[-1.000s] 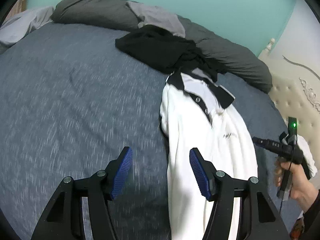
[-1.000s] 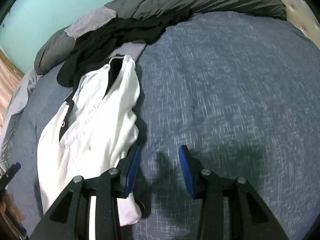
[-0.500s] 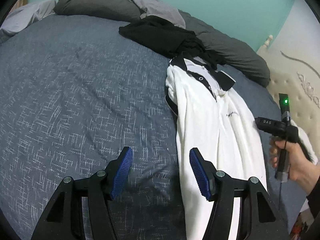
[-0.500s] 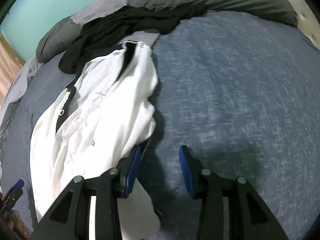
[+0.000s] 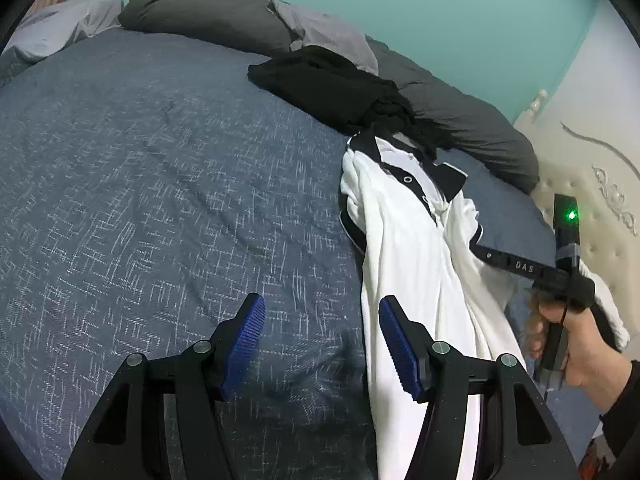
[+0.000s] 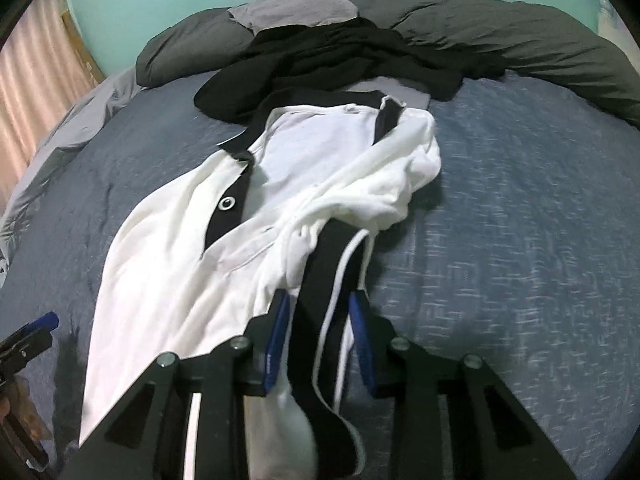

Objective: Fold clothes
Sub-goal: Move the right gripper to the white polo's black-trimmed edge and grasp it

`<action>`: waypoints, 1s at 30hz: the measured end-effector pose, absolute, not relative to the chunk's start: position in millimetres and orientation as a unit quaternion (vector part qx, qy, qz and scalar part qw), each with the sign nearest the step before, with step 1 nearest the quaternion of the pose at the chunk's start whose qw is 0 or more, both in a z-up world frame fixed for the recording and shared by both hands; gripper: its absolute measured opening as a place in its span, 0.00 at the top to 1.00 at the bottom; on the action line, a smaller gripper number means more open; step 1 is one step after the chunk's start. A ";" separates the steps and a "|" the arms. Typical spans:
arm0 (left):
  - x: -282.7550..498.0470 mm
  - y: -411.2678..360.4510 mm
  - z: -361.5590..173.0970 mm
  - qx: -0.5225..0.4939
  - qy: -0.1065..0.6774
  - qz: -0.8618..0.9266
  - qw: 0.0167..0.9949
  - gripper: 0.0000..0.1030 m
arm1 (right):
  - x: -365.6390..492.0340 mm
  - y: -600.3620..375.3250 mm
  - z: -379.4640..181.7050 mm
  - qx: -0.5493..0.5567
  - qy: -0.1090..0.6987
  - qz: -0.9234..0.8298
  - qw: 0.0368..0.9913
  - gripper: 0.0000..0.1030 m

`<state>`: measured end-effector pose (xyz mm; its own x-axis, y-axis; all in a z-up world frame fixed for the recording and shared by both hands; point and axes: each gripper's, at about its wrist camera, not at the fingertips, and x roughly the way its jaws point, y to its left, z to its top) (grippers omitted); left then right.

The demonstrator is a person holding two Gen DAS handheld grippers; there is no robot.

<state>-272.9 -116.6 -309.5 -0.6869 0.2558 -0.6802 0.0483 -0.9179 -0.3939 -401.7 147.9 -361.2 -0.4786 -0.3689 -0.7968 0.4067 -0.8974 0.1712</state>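
My right gripper [image 6: 318, 340] jaws just closing on black sleeve cuff [image 6: 324, 280] of white polo [image 6: 168, 248] — bite trim squarely. Left gripper [image 5: 320, 344] jaws wide, empty — take near hem next.

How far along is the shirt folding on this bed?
Barely begun. Nothing looks folded: the white polo shirt lies long and rumpled, and the black garment is heaped behind it. The right claw has been closing around the shirt's black-trimmed sleeve; the left claw is open and empty.

shirt [image 5: 412, 264] on bed [image 5: 160, 200], pillows [image 5: 208, 12] behind
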 end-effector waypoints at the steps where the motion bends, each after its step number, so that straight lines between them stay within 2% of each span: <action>1: -273.5 -116.2 -309.1 -0.390 -0.195 0.898 0.058 0.38 | -401.0 149.1 -361.2 0.459 0.015 -0.859 0.227 0.70; 10: -275.2 -111.2 -308.5 -0.386 -0.201 0.897 0.070 0.38 | -404.8 170.3 -365.8 0.460 -0.044 -0.859 0.219 0.69; 12: -274.1 -111.9 -309.4 -0.387 -0.204 0.897 0.070 0.38 | -405.2 173.6 -364.3 0.455 -0.053 -0.862 0.217 0.64; 24: -274.3 -108.7 -312.5 -0.390 -0.203 0.895 0.072 0.38 | -426.8 154.8 -367.2 0.462 -0.006 -0.860 0.218 0.63; 25: -274.2 -109.1 -313.0 -0.391 -0.203 0.895 0.071 0.38 | -426.0 152.6 -366.9 0.461 -0.001 -0.860 0.218 0.65; 27: -274.2 -110.1 -313.7 -0.392 -0.206 0.894 0.070 0.38 | -424.4 148.2 -366.4 0.458 0.010 -0.862 0.217 0.80; 30: -273.9 -111.1 -312.8 -0.391 -0.207 0.894 0.070 0.38 | -417.8 143.9 -361.5 0.448 0.035 -0.866 0.218 0.93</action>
